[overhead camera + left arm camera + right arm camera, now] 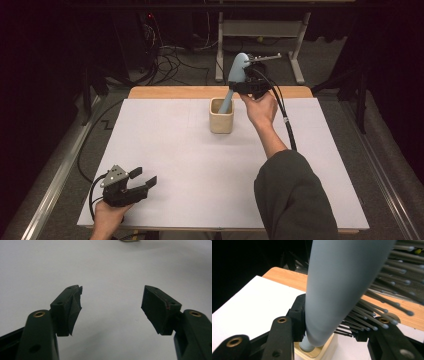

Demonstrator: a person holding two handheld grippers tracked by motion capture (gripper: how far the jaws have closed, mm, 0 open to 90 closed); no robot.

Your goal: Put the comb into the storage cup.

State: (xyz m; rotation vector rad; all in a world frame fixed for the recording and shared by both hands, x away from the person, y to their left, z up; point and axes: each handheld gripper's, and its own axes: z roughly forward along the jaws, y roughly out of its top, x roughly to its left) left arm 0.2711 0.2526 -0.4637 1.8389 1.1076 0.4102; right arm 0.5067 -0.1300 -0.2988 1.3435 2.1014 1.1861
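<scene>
Gripping hairbrush [237,70] w/ right gripper [243,86] jaws, handle down in cup [221,121], slightly tilted; left gripper [144,178] jaws open.

I see the right gripper [245,86] far out over the table, arm stretched forward, sleeve to the forearm, hand [261,109] bare. Its jaws are closed on the hairbrush [237,70]. The left gripper [135,182] sits low at the near left, hand [107,216] beneath it, jaws spread wide with nothing between them.
</scene>
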